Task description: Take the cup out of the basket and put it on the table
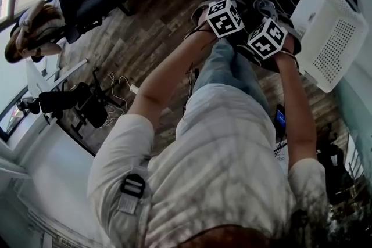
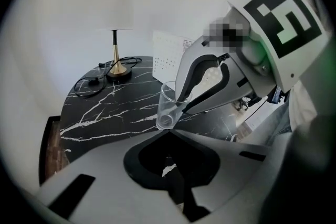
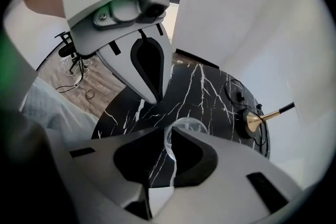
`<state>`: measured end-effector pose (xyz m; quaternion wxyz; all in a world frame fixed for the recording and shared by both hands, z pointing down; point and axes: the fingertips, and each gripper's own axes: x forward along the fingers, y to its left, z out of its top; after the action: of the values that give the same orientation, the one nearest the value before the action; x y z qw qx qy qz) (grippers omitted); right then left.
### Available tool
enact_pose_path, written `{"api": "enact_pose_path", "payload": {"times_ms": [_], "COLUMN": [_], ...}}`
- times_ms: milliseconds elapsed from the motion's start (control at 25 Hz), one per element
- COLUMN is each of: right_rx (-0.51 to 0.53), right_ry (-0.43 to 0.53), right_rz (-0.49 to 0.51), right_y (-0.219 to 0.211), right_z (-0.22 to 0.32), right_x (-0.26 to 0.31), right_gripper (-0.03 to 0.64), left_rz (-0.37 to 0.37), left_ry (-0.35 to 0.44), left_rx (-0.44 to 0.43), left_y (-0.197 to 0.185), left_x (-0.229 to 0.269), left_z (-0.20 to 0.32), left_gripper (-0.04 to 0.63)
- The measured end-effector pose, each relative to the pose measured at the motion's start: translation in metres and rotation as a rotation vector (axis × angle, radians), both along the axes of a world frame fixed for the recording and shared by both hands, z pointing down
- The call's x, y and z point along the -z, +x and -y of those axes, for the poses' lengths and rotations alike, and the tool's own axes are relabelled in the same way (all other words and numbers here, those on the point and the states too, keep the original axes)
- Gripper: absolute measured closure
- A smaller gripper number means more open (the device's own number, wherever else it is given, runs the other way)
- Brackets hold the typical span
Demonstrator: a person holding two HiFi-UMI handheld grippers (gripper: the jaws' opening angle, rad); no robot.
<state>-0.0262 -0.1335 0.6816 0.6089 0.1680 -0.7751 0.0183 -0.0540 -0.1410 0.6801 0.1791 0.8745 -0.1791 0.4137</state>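
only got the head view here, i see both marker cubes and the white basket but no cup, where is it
Observer: The clear cup is in the right gripper, whose jaws are clamped on the cup's wall at the rim.
Operator: is it down on the table yet
Observer: It hangs tilted over the black marble table. I can't tell whether it touches.
Operator: what about the left gripper
Observer: The left gripper is shut and empty, with its tips pointing at the cup.
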Motion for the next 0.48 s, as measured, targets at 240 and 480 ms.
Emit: {"api": "enact_pose_path", "payload": {"times_ms": [240,480], "right_rx": [-0.040,-0.091], "right_ry": [0.026,0.057], "right_rz": [0.042,0.107], "right_y": [0.001,0.005], "right_z": [0.001,0.004], "right_x": [0.022,0.051], "right_gripper": [0.557,0.555], "left_rz": [-0.023,-0.055], "left_ry": [0.018,0.056], "left_rx": [0.026,0.034], "left_y": [-0.003,0.004], "left_x": [0.020,0.051], "left_z": [-0.002,-0.005], "left_gripper": [0.589,0.589]}}
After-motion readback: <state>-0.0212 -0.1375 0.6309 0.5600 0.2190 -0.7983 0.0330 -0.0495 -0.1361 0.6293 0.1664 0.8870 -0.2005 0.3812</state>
